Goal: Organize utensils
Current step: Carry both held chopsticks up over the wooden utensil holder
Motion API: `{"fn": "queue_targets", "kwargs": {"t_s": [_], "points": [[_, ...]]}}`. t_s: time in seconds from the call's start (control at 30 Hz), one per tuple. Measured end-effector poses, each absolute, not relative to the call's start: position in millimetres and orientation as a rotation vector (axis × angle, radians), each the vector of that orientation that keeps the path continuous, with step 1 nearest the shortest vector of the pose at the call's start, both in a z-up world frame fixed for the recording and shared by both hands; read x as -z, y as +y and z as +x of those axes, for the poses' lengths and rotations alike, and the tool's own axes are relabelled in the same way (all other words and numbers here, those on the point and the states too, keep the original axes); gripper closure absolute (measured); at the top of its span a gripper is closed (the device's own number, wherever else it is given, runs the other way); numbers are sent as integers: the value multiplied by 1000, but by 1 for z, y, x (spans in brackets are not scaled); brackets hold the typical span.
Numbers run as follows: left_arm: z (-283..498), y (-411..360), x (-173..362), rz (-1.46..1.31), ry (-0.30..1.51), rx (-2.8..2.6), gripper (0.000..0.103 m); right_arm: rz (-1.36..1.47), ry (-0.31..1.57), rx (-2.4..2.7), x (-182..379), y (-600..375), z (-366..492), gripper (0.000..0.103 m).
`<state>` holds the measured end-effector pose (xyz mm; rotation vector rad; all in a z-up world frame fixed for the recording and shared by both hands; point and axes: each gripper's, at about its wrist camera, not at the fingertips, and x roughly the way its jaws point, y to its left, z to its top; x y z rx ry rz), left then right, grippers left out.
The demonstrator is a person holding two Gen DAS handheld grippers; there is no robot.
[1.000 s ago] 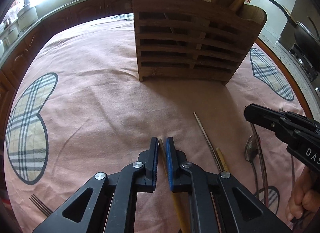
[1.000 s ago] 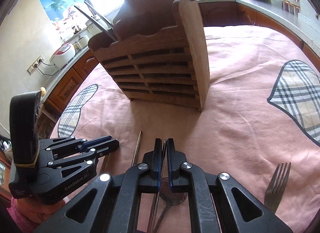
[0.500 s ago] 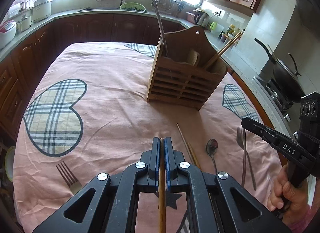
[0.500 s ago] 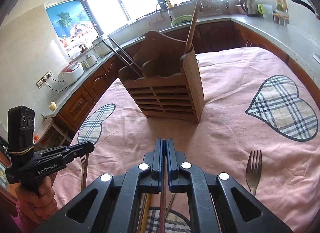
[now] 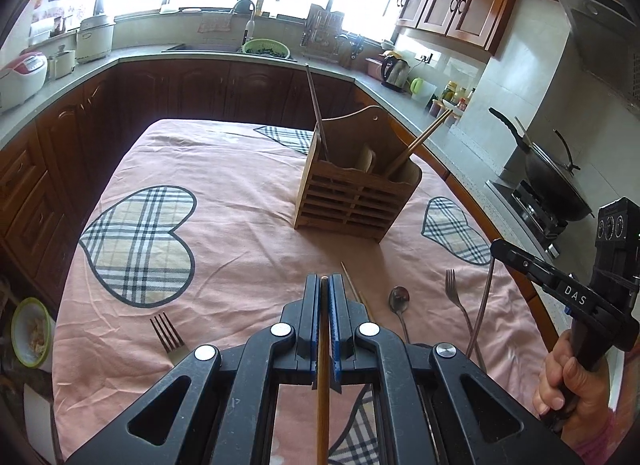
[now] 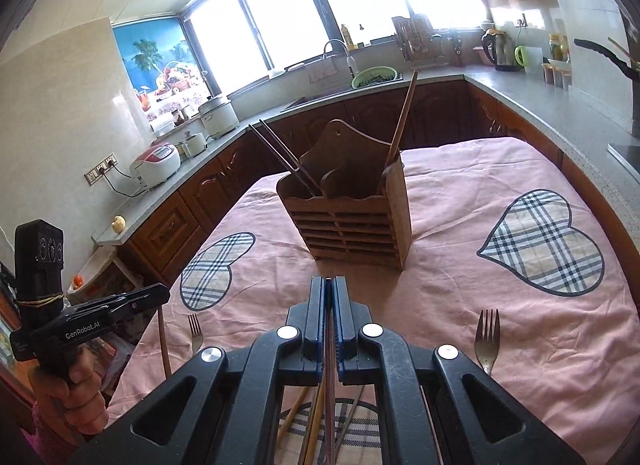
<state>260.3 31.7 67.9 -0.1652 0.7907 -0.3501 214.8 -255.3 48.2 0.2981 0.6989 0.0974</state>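
Bare cloth (image 5: 248,249) lies open before the holder (image 5: 352,201), chopsticks (image 5: 420,141) jutting above.

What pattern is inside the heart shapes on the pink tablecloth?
The hearts are filled with a beige, black and white plaid check, clearest in the right wrist view.

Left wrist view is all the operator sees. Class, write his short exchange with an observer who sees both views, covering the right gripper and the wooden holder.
Operator: From the side I can't judge it. Is the right gripper closed on its stick?
Observer: Yes. The right gripper is shut on a thin chopstick, pinched between its pads.
Operator: I make out one dark stick at the holder's left end. Is that all?
Observer: No. Two dark chopsticks lean there side by side in the wooden holder.
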Motion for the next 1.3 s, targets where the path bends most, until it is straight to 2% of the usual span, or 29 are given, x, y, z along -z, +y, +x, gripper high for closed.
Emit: {"fn": "queue_targets", "kwargs": {"t_s": [0.7,1.3], "points": [[224,58,-115,-208,620,353,100,282,562,-80,-93,-257,192,99],[263,62,-133,-259,511,343,100,289,456,-43,-123,-271,213,99]]}}
